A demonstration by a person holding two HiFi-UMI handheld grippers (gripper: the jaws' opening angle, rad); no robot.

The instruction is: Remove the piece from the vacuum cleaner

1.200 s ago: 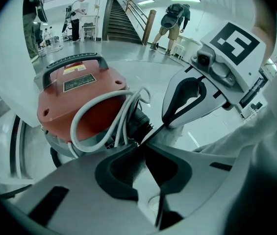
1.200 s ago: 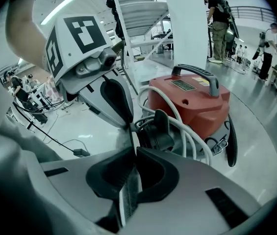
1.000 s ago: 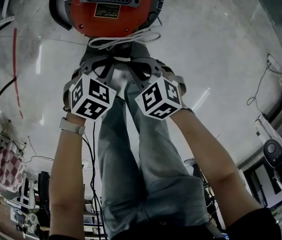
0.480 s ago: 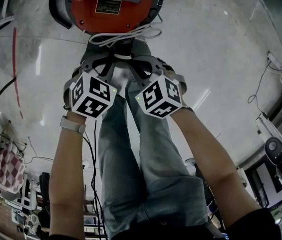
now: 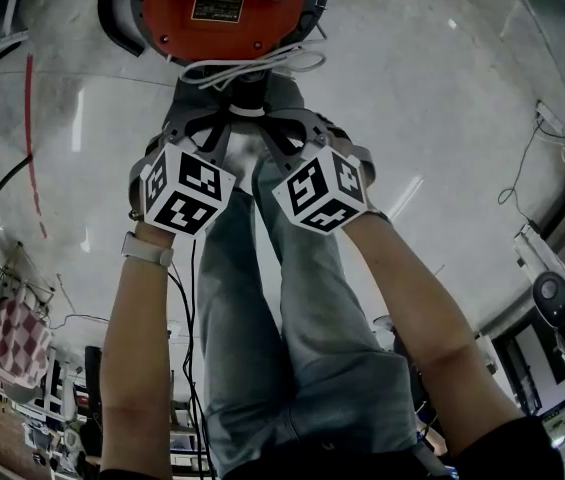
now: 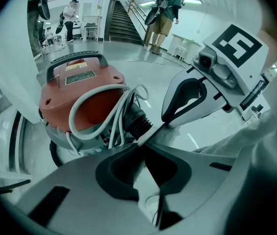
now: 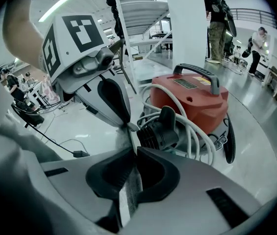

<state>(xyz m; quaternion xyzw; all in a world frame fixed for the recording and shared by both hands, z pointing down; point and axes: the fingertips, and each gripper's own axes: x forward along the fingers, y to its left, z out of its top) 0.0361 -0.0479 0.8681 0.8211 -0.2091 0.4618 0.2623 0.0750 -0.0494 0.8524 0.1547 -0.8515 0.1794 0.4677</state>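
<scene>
A red canister vacuum cleaner (image 5: 227,13) stands on the floor in front of me, a white cord (image 5: 262,68) looped over its near end. A black ribbed hose connector (image 6: 138,121) sticks out toward me under the cord; the right gripper view shows the same connector (image 7: 158,131). My left gripper (image 5: 227,118) and right gripper (image 5: 267,116) point inward and meet tip to tip just in front of that connector. Each has its jaws closed to a thin slit, and I make out nothing held in either. The left gripper (image 6: 145,142) tip almost touches the connector.
My legs in jeans (image 5: 262,298) are directly under the grippers. A black wheel (image 7: 229,141) sits on the vacuum's side. A dark cable (image 7: 55,141) trails over the floor at the left. People (image 6: 163,18) and a staircase (image 6: 126,18) are far behind.
The vacuum sits slightly higher in the head view than a second ago. Both grippers hold the same spot with jaws unchanged.
</scene>
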